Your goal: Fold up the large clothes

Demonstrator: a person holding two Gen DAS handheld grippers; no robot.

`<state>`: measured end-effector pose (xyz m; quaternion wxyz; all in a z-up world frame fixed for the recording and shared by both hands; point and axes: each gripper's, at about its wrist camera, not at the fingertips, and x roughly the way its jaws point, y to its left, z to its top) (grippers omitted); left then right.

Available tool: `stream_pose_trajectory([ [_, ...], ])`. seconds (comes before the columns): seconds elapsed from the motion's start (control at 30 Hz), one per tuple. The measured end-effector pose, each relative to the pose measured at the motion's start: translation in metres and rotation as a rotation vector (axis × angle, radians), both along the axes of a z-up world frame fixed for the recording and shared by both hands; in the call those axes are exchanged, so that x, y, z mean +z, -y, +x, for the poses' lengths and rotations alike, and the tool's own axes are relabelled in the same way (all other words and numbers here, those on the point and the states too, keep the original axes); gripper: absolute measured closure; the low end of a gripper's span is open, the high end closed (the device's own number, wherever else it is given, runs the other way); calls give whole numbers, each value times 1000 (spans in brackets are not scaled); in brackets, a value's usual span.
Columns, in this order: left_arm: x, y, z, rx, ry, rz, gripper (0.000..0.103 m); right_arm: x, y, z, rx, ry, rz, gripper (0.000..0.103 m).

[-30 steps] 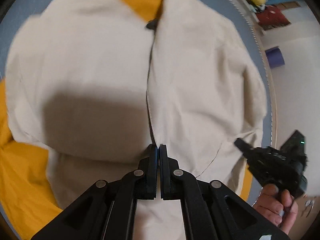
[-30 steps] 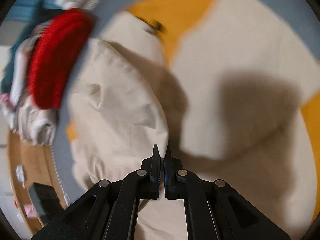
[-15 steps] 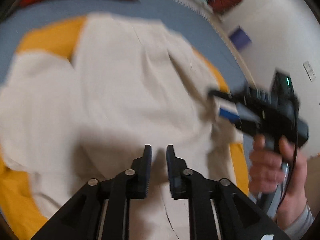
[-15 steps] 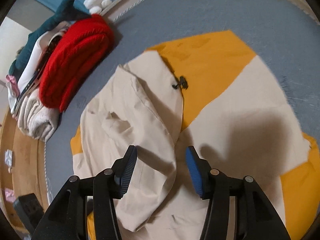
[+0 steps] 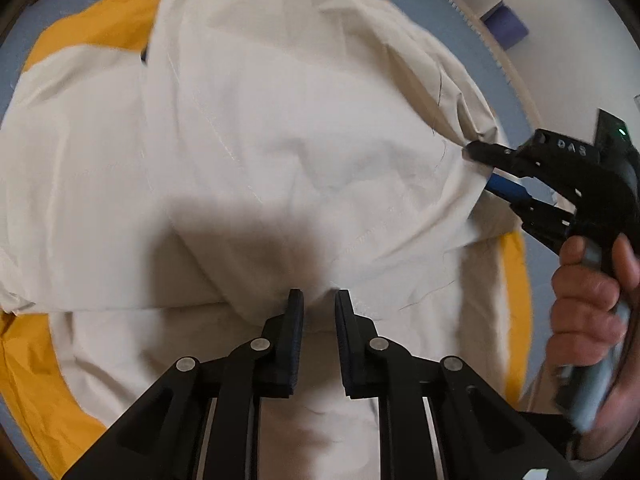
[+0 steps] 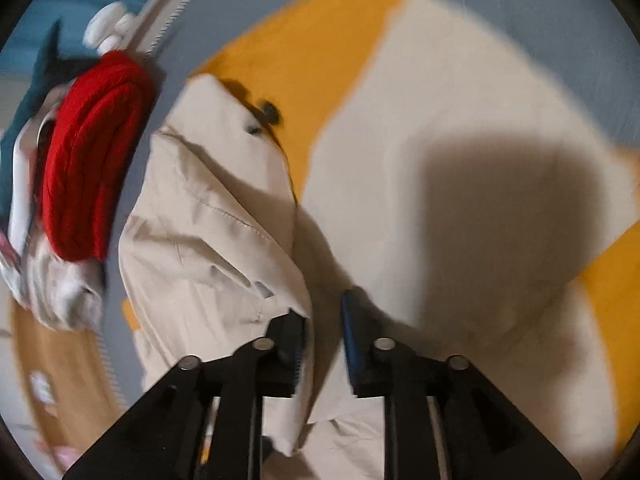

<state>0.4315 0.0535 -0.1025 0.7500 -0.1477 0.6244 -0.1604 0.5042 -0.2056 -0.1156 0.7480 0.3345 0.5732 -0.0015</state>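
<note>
A large cream and yellow garment (image 5: 256, 132) lies partly folded on a blue-grey surface; it also shows in the right wrist view (image 6: 420, 152). My left gripper (image 5: 318, 300) is open, its tips at a raised fold of cream cloth. My right gripper (image 6: 323, 308) is open around the edge of the folded cream layer (image 6: 208, 232). In the left wrist view the right gripper (image 5: 480, 168) sits at the garment's right edge, with cloth between its fingers.
A rolled red garment (image 6: 88, 160) and a stack of other clothes (image 6: 60, 296) lie at the left of the right wrist view. The blue-grey surface (image 6: 540, 12) has a stitched edge (image 5: 480, 28). A purple object (image 5: 506, 26) stands beyond it.
Both grippers were shut a second ago and have opened. Both have since moved in close onto the cream cloth, the right one to the garment's right edge.
</note>
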Motion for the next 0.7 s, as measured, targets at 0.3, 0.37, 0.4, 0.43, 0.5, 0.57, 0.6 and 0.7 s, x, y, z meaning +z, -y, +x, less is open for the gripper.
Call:
stream_pose_trajectory([
  [0.3,24,-35,7,103,75,-11,86,72,-49,-15,143,315,-248,64],
  [0.37,19,-33,11,108,72,6,86,61,-53,-14,161,283,-238,64],
  [0.4,16,-34,10,112,62,28,86,50,-53,-12,188,241,-227,64],
  [0.43,11,-28,10,113,48,45,86,34,-55,-7,225,163,-220,64],
  [0.5,4,-26,11,121,22,75,86,2,-48,-7,223,-12,-263,64],
  [0.57,10,-31,9,141,27,65,86,2,-40,-15,159,-13,-246,64],
  [0.6,14,-32,8,143,36,54,86,10,-43,-18,172,11,-267,64],
  [0.7,36,-36,3,138,99,48,86,45,-63,-33,240,188,-323,64],
])
